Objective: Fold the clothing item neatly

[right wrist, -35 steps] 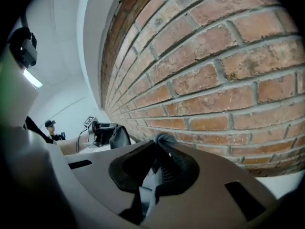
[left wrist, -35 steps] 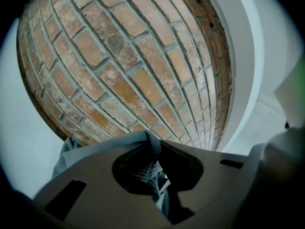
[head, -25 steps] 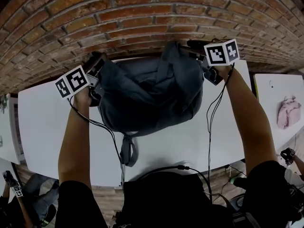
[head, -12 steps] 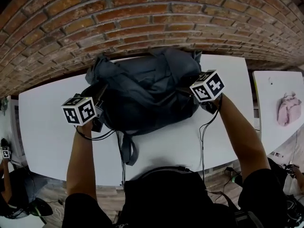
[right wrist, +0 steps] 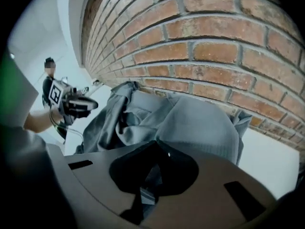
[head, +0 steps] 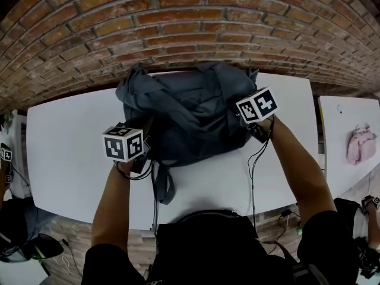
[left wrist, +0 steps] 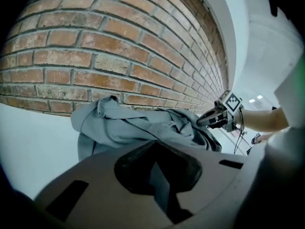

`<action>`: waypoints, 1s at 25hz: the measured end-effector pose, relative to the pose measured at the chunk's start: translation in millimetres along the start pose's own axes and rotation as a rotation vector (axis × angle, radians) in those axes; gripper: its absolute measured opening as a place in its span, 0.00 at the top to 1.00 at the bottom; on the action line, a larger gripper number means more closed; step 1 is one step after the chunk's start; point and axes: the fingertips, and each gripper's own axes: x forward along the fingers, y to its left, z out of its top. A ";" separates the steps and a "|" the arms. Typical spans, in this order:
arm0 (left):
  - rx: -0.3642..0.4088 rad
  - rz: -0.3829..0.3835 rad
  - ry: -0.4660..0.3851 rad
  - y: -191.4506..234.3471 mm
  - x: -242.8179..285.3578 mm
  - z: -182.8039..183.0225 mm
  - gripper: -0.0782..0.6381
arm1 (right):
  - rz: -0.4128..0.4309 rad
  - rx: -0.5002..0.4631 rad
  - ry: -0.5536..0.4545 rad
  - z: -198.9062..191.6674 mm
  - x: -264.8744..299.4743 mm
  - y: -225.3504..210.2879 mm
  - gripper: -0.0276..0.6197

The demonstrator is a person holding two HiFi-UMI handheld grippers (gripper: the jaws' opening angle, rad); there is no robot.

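Observation:
A grey-blue garment (head: pixel 184 117) lies bunched on the white table (head: pixel 71 153) against the brick wall, with one sleeve (head: pixel 164 187) trailing toward the near edge. My left gripper (head: pixel 148 140) sits at the garment's near-left edge. Its jaws have just closed and a fold of cloth (left wrist: pixel 159 180) shows between them. My right gripper (head: pixel 248 124) is at the near-right edge. Its jaws have also just closed, with cloth (right wrist: pixel 145 187) pinched between them. The left gripper view shows the garment (left wrist: pixel 133 125) and the right gripper (left wrist: pixel 215 119). The right gripper view shows the left gripper (right wrist: pixel 78 104).
The brick wall (head: pixel 190 34) runs close behind the garment. Bare tabletop lies to the left and in front. Cables (head: pixel 255 165) hang from both grippers over the near edge. A pink cloth (head: pixel 360 143) lies on a separate table at the right.
Both grippers came from the garment's far corners toward me to its near edge, the left one also shifting right. Their jaws went from open to shut. The garment settled flatter toward the wall.

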 end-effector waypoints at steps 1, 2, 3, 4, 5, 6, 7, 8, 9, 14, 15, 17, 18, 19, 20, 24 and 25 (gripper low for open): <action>0.006 -0.003 0.008 -1.5 0.2 -1.5 0.89 | 0.020 0.051 -0.026 6.0 -4.0 -3.7 0.94; 0.008 -0.007 0.012 -2.9 0.2 -2.4 0.89 | 0.028 0.098 -0.055 13.7 -9.2 -10.3 0.94; 0.005 -0.013 0.015 -4.4 0.2 -3.0 0.89 | 0.024 0.139 -0.087 22.9 -15.6 -20.0 0.94; -0.001 -0.020 0.015 -5.7 0.3 -3.5 0.89 | 0.009 0.174 -0.122 33.7 -22.7 -32.3 0.94; -0.009 -0.025 0.015 -6.5 0.3 -3.9 0.89 | -0.013 0.209 -0.162 45.9 -30.4 -47.0 0.94; -0.016 -0.027 0.016 -6.6 0.3 -4.7 0.89 | -0.041 0.251 -0.207 58.7 -38.4 -63.8 0.94; -0.021 -0.028 0.018 -6.4 0.6 -6.1 0.89 | -0.075 0.300 -0.257 70.7 -46.8 -82.4 0.94; -0.023 -0.030 0.023 -6.1 1.2 -8.1 0.89 | -0.117 0.358 -0.308 80.5 -55.6 -102.8 0.94; -0.023 -0.031 0.029 -5.9 2.3 -9.9 0.89 | -0.170 0.420 -0.357 87.0 -64.7 -124.5 0.94; -0.022 -0.032 0.046 -5.5 8.1 -9.8 0.89 | -0.486 0.575 -0.447 73.7 -96.8 -207.6 0.94; -0.020 -0.034 0.046 -6.4 9.4 -8.7 0.89 | -0.531 0.562 -0.438 67.6 -99.9 -214.6 0.94; -0.008 -0.034 0.047 -7.5 12.6 -5.7 0.89 | -0.607 0.542 -0.427 55.9 -105.8 -225.8 0.94; 0.001 -0.030 0.048 -7.2 14.2 -4.1 0.89 | -0.630 0.545 -0.426 51.0 -107.7 -230.6 0.94; 0.010 -0.026 0.047 -6.6 15.6 -2.3 0.89 | -0.638 0.552 -0.425 47.2 -108.2 -234.6 0.94; 0.018 -0.022 0.045 -6.0 17.0 -0.3 0.89 | -0.635 0.559 -0.423 44.7 -107.6 -237.6 0.94; 0.054 -0.003 0.024 -1.0 22.4 15.9 0.89 | -0.537 0.514 -0.414 55.9 -102.0 -238.6 0.94; 0.075 0.005 0.017 1.6 23.6 22.6 0.89 | -0.508 0.488 -0.422 63.9 -101.9 -235.0 0.91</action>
